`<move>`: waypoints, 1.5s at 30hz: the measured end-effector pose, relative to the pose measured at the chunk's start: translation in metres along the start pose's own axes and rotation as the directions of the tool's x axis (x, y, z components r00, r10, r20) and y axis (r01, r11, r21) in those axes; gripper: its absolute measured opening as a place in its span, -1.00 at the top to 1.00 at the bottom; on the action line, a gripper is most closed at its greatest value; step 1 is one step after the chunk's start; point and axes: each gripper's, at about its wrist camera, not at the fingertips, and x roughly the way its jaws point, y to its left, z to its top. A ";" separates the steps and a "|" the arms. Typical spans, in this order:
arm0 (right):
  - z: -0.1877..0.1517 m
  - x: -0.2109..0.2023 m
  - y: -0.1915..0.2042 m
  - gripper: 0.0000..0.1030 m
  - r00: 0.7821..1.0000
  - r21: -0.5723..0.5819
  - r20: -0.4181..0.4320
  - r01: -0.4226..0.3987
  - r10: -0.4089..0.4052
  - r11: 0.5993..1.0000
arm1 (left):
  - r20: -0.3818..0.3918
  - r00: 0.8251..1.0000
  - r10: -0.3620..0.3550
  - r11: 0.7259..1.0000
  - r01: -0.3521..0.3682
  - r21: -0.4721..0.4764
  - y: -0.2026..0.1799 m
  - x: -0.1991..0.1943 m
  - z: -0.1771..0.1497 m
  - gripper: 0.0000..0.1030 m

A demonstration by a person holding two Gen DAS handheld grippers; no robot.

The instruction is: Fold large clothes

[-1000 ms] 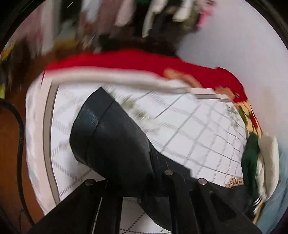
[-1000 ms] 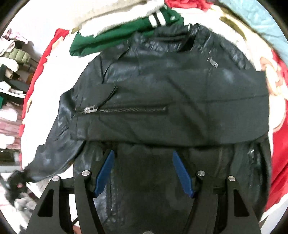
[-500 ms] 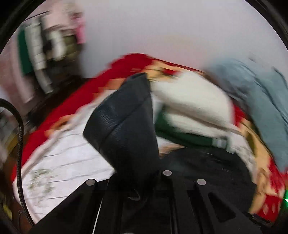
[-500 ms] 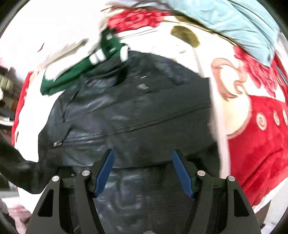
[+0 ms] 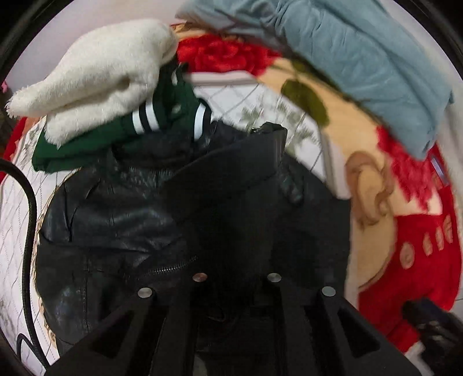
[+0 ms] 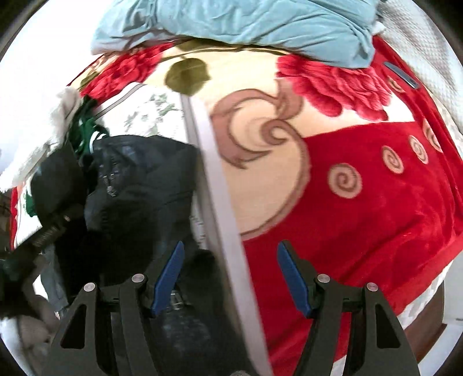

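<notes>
Left tool [image 5: 235, 292]: pointed steeply down over the black leather jacket [image 5: 121, 219]. Its fingers are nearly together and have just been easing apart; a fold of the jacket's sleeve [image 5: 231, 170] runs up from between them. The fingertips are lost in dark leather, so whether the pads press on it is hard to say.

Right tool [image 6: 230, 277]: blue pads [image 6: 169, 277] stand well apart with nothing between them, hovering over the grey border of a white quilted sheet [image 6: 220, 202].

The jacket lies on the bed, spread across the white sheet. In the left wrist view its body fills the lower middle, a chest zip [image 5: 170, 267] showing just beyond the tool. In the right wrist view it sits left of the tool, against the sheet's grey edge.

Touching the jacket's far collar: a green garment with white stripes [image 5: 162, 121], and a cream fleece [image 5: 95, 78] on top of that.

Under the sheet, a red blanket with cream scrolls and flowers [image 6: 361, 202] covers the right of the bed. A light blue garment [image 6: 246, 26] is bundled at the far end.

A black cable [image 5: 29, 231] loops at the left edge of the left wrist view.
</notes>
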 end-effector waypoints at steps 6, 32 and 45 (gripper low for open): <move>-0.001 0.001 -0.019 -0.34 0.999 0.019 -0.035 -0.035 0.036 0.999 | 0.028 0.999 -0.016 0.998 0.018 -0.052 0.010 -0.012 -0.006 -1.00; 0.007 0.011 0.083 -0.34 0.960 0.010 -0.193 -0.203 0.201 0.979 | -0.066 0.982 0.179 0.898 -0.191 -0.396 0.177 -0.067 -0.081 -1.00; 0.028 0.037 0.109 -0.34 0.990 -0.062 -0.130 -0.058 0.050 0.996 | -0.193 0.902 0.386 0.847 -0.429 -0.315 0.205 0.024 -0.094 -1.00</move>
